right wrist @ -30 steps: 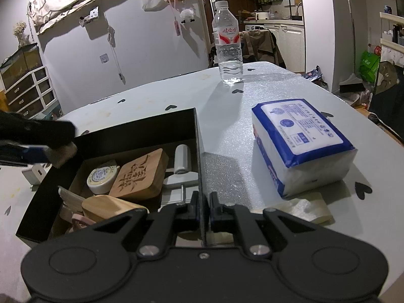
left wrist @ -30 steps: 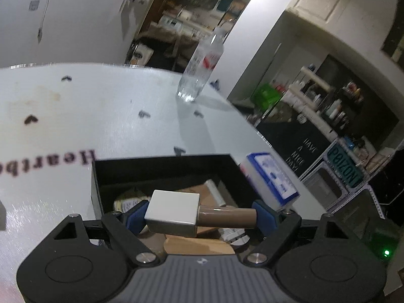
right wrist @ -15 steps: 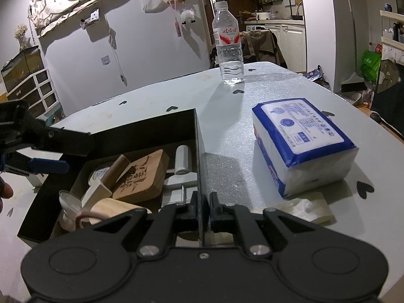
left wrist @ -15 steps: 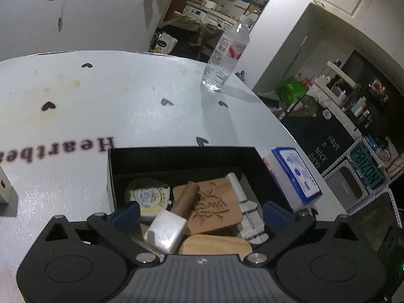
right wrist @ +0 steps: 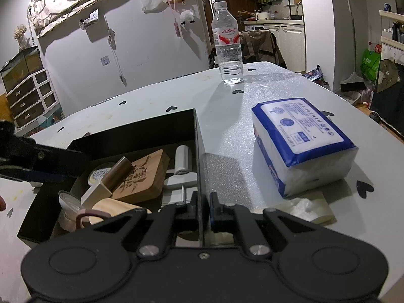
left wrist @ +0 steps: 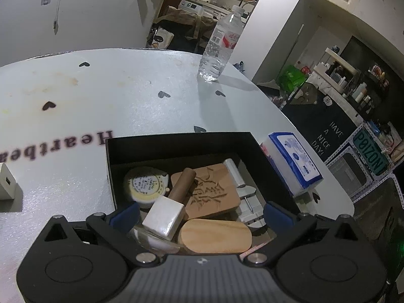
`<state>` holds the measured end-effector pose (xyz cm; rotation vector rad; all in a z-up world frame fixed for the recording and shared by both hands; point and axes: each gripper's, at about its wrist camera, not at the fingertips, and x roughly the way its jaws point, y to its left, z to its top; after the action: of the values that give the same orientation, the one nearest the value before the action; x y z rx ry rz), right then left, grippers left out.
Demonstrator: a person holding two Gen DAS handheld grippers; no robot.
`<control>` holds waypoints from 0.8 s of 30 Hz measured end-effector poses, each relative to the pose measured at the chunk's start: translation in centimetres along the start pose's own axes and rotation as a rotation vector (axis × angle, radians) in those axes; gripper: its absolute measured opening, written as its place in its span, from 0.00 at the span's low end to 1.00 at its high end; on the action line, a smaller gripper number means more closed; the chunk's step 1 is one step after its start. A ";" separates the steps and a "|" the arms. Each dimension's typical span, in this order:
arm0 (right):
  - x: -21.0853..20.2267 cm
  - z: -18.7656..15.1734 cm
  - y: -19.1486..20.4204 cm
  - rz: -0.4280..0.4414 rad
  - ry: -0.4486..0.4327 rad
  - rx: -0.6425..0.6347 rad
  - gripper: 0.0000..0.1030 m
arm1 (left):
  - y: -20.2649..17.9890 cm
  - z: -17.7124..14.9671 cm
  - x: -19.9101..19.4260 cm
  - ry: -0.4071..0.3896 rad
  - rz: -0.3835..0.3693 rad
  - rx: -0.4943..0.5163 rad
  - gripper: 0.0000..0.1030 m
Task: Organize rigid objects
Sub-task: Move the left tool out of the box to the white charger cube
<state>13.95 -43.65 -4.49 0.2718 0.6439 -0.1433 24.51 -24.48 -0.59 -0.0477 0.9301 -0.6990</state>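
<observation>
Right wrist: jaws pinching black box (right wrist: 198, 136) wall; left jaws wide, empty, above stamp (left wrist: 169, 205).

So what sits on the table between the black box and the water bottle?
Nothing: in the right wrist view the table is bare between the black box and the water bottle, apart from printed hearts.

We count one box (left wrist: 176, 142) with two wooden blocks (left wrist: 213, 192) inside, one stamp (left wrist: 171, 203), one tape measure (left wrist: 146, 183); farther right, one bottle (left wrist: 219, 48), one tissue pack (right wrist: 300, 139).
</observation>
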 end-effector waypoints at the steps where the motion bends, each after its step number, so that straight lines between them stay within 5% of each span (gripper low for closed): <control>1: 0.0 0.0 0.0 -0.001 0.000 0.000 0.08 | -0.1 -0.1 -0.1 -0.001 0.000 0.003 1.00; 16: 0.0 0.0 0.0 -0.002 0.000 0.001 0.08 | -1.2 -1.1 -3.4 -0.035 -0.003 0.113 1.00; 24: 0.1 0.0 0.1 -0.014 0.003 -0.003 0.08 | 0.1 -1.8 -5.6 -0.085 0.054 0.140 1.00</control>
<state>14.03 -43.52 -4.52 0.2643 0.6485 -0.1548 21.03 -20.71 2.34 0.0708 0.7968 -0.7051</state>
